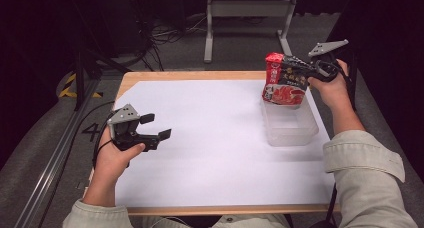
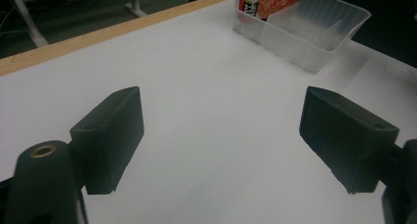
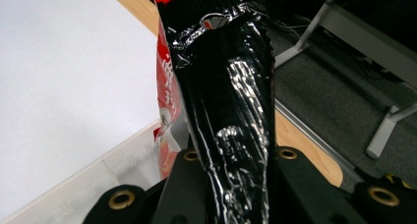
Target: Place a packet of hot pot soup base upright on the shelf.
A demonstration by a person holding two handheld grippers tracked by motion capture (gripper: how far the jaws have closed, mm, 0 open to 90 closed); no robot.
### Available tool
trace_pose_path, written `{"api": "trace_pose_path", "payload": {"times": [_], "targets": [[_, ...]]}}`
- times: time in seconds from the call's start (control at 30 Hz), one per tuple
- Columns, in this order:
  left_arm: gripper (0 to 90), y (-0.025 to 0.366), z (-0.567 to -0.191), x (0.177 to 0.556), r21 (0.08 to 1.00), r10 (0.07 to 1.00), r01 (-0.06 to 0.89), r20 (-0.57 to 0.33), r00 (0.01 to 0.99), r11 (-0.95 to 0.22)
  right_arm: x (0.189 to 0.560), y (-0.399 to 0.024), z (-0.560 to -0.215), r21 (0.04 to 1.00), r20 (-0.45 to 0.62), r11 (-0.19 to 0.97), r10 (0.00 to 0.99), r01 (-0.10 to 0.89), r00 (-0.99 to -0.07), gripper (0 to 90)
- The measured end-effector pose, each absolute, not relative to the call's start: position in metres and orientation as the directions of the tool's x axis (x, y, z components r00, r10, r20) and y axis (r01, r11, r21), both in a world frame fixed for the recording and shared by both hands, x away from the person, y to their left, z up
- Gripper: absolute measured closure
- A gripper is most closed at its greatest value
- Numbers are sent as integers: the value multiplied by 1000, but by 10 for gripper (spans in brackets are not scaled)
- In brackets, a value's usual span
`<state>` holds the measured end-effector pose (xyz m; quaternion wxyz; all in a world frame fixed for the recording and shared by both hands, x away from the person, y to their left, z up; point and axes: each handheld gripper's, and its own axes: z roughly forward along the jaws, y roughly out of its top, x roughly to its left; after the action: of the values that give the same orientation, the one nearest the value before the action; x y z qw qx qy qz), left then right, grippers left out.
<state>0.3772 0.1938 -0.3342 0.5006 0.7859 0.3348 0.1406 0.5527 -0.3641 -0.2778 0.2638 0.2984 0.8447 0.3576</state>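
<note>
Snack packet (image 1: pixel 284 80), red and black: clamped in right gripper (image 1: pixel 306 70), upright, its lower end inside the clear plastic bin (image 1: pixel 291 129) near table's (image 1: pixel 200 76) far right corner. Left gripper (image 1: pixel 156 126): jaws apart, empty, near left edge.

The packet (image 1: pixel 284 80) sits between the right gripper's (image 1: pixel 306 69) jaws, which are clamped on its edge, and its lower end hangs inside the far end of the bin (image 1: pixel 290 125) below those jaws. The bin stands on the sheet (image 1: pixel 210 138) covering the worktop (image 1: pixel 150 75), at its right side. The left gripper (image 1: pixel 154 126) is held over the sheet's left part, its jaws wide apart with only sheet between them. Ahead of those jaws and off to their right, well apart, lies the bin with the packet at its far end.
</note>
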Motion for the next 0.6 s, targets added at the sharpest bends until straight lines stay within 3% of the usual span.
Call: {"api": "trace_pose_path", "payload": {"times": [0.6], "targets": [[172,193,-336,378,879,669,395,-124,733,-269,549,-371,-303,783,-189,521,719,339,-669,805]]}}
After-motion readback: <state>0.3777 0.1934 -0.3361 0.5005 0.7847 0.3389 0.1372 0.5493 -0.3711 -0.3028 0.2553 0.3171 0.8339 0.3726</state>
